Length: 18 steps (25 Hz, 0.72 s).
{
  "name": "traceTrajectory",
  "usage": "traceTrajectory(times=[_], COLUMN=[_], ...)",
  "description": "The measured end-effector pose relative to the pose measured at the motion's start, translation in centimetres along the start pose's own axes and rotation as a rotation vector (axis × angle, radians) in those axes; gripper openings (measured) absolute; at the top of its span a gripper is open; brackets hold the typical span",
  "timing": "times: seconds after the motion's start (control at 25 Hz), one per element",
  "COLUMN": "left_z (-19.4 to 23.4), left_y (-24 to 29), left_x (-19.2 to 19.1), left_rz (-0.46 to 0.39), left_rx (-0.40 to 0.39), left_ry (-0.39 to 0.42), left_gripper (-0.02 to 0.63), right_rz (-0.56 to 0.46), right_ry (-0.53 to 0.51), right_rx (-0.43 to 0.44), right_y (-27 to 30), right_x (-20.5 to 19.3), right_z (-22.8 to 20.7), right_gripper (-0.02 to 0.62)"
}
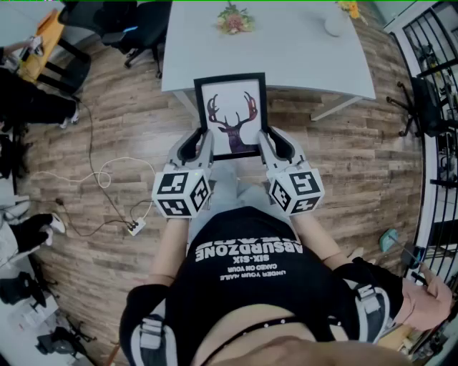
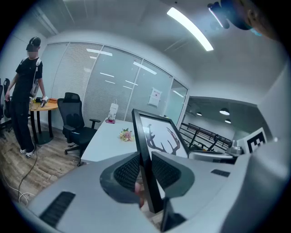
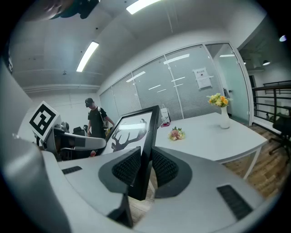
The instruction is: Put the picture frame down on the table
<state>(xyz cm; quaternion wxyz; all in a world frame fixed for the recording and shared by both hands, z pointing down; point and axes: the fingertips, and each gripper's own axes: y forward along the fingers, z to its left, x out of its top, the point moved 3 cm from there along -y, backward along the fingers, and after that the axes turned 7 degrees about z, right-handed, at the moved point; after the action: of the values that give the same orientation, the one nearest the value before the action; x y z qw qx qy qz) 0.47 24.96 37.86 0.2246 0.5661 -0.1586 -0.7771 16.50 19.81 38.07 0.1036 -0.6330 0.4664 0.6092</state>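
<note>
A black picture frame (image 1: 230, 114) with a dark antler print on white is held up in the air, between me and the near edge of the white table (image 1: 286, 50). My left gripper (image 1: 202, 140) is shut on the picture frame's left edge (image 2: 144, 150). My right gripper (image 1: 262, 140) is shut on the picture frame's right edge (image 3: 148, 145). In both gripper views the black ribbed pads press on either side of the frame's border. The frame's lower edge is hidden behind the grippers in the head view.
A small bouquet (image 1: 235, 19) lies on the table's far side; a white vase with yellow flowers (image 3: 223, 111) stands at its far right. Black office chairs (image 1: 136, 28) stand left of the table. A person (image 2: 25, 91) stands by a wooden table. Cables (image 1: 100, 179) cross the floor. Black railing (image 1: 436, 64) runs right.
</note>
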Motion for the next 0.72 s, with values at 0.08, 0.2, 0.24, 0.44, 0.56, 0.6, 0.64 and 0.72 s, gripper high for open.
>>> traceTrajectory(times=[0.08, 0.2, 0.24, 0.44, 0.56, 0.6, 0.64, 0.72], left_z=[-0.29, -0.61, -0.61, -0.34, -0.25, -0.27, -0.33, -0.44], left_y=[-0.1, -0.39, -0.5, -0.57, -0.23, -0.14, -0.05, 0.24], left_x=[-0.21, -0.57, -0.7, -0.61, -0.51, -0.53, -0.53, -0.35], left_rz=[0.002, 0.002, 0.002, 0.001, 0.0, -0.001, -0.004, -0.009], left_rx=[0.004, 0.007, 0.005, -0.004, -0.01, -0.013, -0.015, -0.019], left_ry=[-0.002, -0.004, -0.005, -0.001, -0.005, -0.006, -0.006, 0.0], left_gripper=[0.092, 0.092, 0.092, 0.092, 0.092, 0.092, 0.092, 0.092], right_rz=[0.002, 0.004, 0.004, -0.003, -0.021, -0.023, -0.023, -0.024], right_ry=[-0.001, 0.0, 0.001, 0.008, 0.026, 0.032, 0.036, 0.042], right_rx=[0.001, 0.005, 0.005, -0.004, 0.002, 0.002, -0.001, -0.01], right_y=[-0.38, -0.9, -0.99, -0.75, -0.67, -0.66, -0.66, -0.58], right_x=[-0.18, -0.63, -0.8, -0.64, -0.33, -0.38, -0.44, -0.45], right_z=[-0.04, 0.06, 0.15, 0.31, 0.04, -0.07, -0.17, -0.44], right_gripper=[0.091, 0.092, 0.092, 0.092, 0.091, 0.09, 0.091, 0.089])
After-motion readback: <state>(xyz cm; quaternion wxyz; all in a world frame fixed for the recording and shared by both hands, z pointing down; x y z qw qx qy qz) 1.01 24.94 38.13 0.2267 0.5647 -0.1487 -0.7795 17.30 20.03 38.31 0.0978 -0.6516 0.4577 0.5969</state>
